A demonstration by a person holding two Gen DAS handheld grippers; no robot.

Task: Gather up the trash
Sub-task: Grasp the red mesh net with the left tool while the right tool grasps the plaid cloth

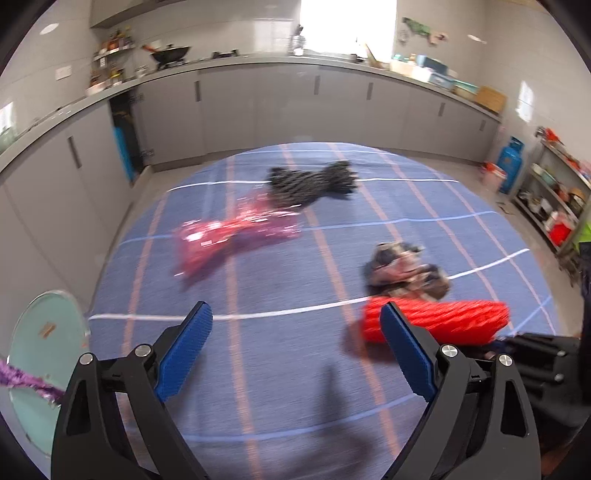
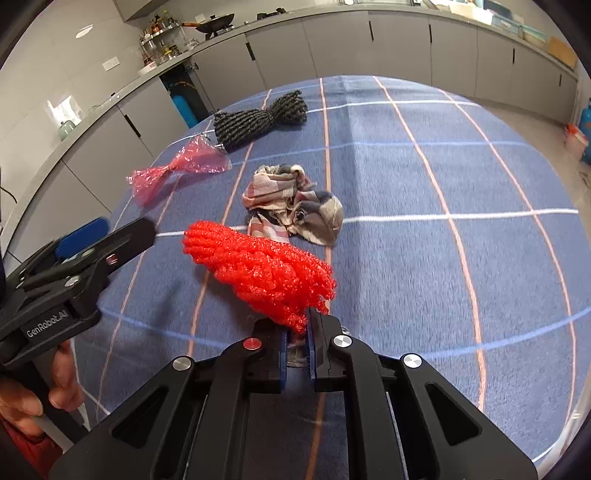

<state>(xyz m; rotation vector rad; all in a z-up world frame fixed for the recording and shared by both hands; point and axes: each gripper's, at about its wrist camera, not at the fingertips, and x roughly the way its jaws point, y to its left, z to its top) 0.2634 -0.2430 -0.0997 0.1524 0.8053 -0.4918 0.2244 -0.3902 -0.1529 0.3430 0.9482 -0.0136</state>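
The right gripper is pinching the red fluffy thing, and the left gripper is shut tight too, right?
Not quite. The right gripper does pinch the red foam net, but the left gripper is open and empty. The left wrist view shows its fingers spread wide apart.

Kitchen with grey cabinets round a blue-clothed table

The table (image 2: 461, 258) wears a blue cloth crossed by white and orange lines. Behind it runs a grey counter (image 1: 258, 61) over flat grey cabinets (image 1: 258, 110), bending along the wall to the table's left. A black wok (image 1: 171, 53) stands on the counter, with a small rack of bottles (image 2: 159, 29) to its left. A bright window (image 1: 347, 26) glares above the counter, behind the table. To the table's right stand a blue gas cylinder (image 1: 510, 162) and a metal shelf (image 1: 554, 199) of clutter. The floor (image 1: 461, 173) is pale grey.
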